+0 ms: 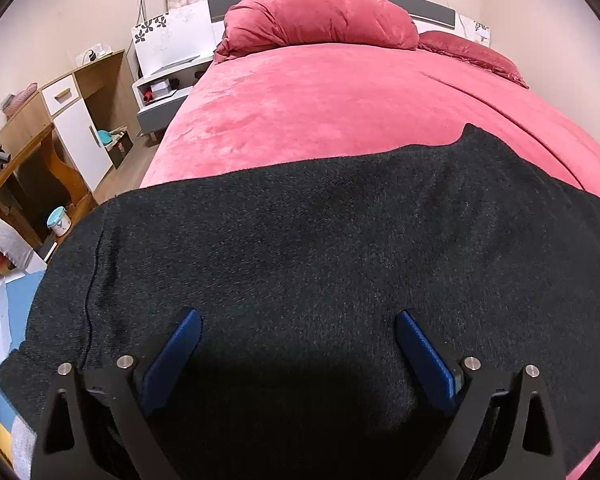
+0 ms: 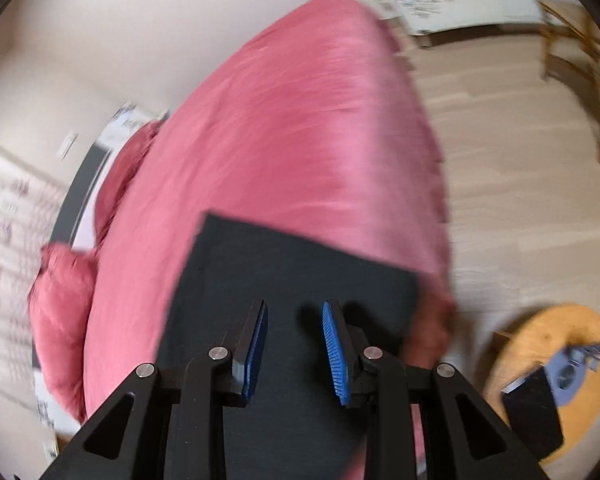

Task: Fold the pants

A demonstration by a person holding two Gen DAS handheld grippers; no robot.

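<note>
The black pants (image 1: 300, 248) lie flat on the pink bedspread (image 1: 320, 104). The left gripper (image 1: 298, 318) hovers over them, fingers spread wide. The right gripper (image 2: 295, 308), at six o'clock above the pants, is parted too, holding nothing.

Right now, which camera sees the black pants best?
The left wrist view: the black pants fill it, sharp enough to show knit and a seam. The right wrist view shows them blurred, a dark rectangle on the pink bed.

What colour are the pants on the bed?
Black, a dark knit; the pants show best in the left wrist view.
</note>
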